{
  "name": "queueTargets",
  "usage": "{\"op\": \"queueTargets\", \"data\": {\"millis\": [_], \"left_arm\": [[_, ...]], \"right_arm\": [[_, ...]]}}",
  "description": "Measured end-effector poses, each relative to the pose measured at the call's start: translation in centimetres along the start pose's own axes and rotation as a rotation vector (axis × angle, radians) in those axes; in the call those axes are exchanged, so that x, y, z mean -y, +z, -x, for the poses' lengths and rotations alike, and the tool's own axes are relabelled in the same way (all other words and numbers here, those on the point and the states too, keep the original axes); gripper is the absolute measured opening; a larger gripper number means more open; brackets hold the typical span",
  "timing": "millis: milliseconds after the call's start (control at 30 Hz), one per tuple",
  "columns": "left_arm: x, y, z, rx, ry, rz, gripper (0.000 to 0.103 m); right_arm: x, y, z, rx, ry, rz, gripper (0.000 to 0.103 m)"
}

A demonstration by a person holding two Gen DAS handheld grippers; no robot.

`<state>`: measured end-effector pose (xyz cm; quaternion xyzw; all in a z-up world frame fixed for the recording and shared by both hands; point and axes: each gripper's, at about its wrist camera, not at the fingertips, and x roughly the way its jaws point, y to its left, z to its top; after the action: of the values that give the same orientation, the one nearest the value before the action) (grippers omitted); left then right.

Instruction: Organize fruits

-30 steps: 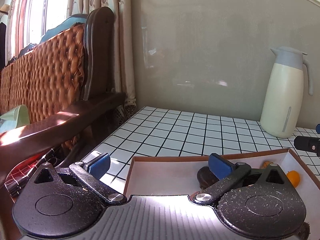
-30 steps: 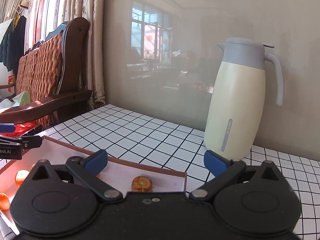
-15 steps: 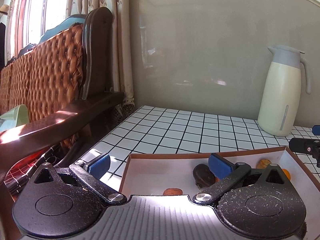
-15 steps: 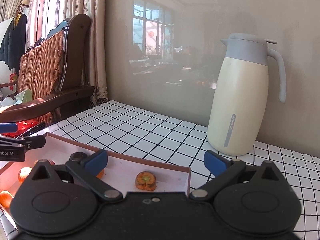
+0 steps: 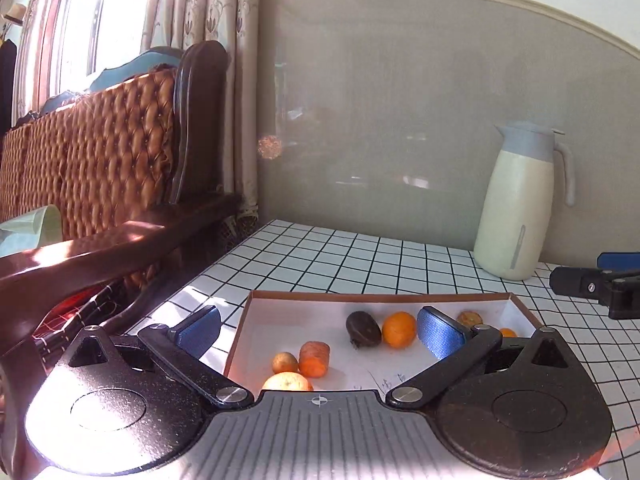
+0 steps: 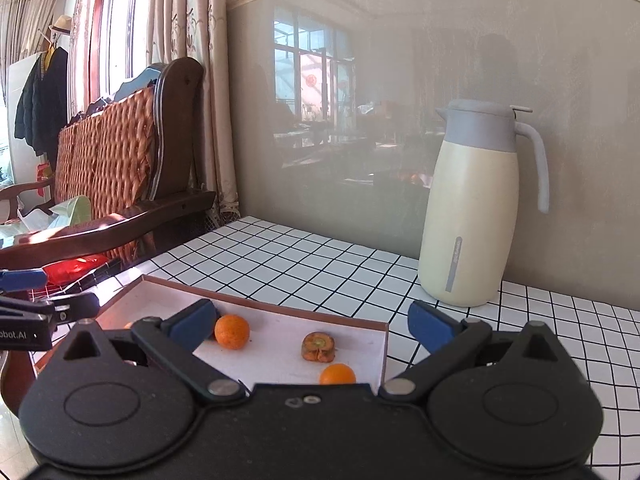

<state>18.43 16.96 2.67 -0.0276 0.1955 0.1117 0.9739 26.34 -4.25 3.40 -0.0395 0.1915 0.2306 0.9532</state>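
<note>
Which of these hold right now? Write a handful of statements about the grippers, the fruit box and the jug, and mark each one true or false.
1. The left gripper is open and holds nothing. True.
2. The thermos jug lies on its side on the checked tabletop. False: it stands upright near the wall.
3. The dark fruit sits just beside an orange in the shallow box. True.
4. The right gripper is shut on an orange. False: its jaws are wide apart and empty.
5. The box holds only oranges. False: it also has the dark fruit, a carrot piece and others.
</note>
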Motion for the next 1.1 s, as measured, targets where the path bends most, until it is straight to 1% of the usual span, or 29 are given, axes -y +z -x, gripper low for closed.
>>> {"op": "queueTargets", "data": {"millis": [200,367,500,600,767,933,1100], "left_arm": [[1.4,-1.0,5.6,0.018,-0.022,-0.009,0.103],[2.3,-1.5,10.0,0.036,-0.024,-0.026,0.103],[2.4,-2.1,13.1,0.052,-0.015,-0.028,0.103],[2.5,-2.8,15.0,0.068,-0.022,-0.028,0.103],[3.0,-4.9,17.6,0.076,-0.029,-0.062,0.103],[3.3,-6.4,19.5,0.088,-0.049,-0.049,0.103],[3.8,-7.2,20.2,0.106,-0.059,-0.042,0.103]], "right_arm": [[-0.4,-0.6,5.4,0.022,0.001,0.011,0.097],[-0.6,-1.2,9.5,0.039,-0.004,0.013,0.097],[-1.0,-2.1,12.5,0.043,-0.01,0.031,0.097],[-1.3,-3.0,14.2,0.045,-0.027,0.058,0.097],[-1.0,-4.8,16.2,0.034,-0.042,0.039,0.097],[-0.9,-6.4,17.8,0.037,-0.049,0.018,0.097],[-1.4,-7.5,18.6,0.048,-0.051,0.023,0.097]]}}
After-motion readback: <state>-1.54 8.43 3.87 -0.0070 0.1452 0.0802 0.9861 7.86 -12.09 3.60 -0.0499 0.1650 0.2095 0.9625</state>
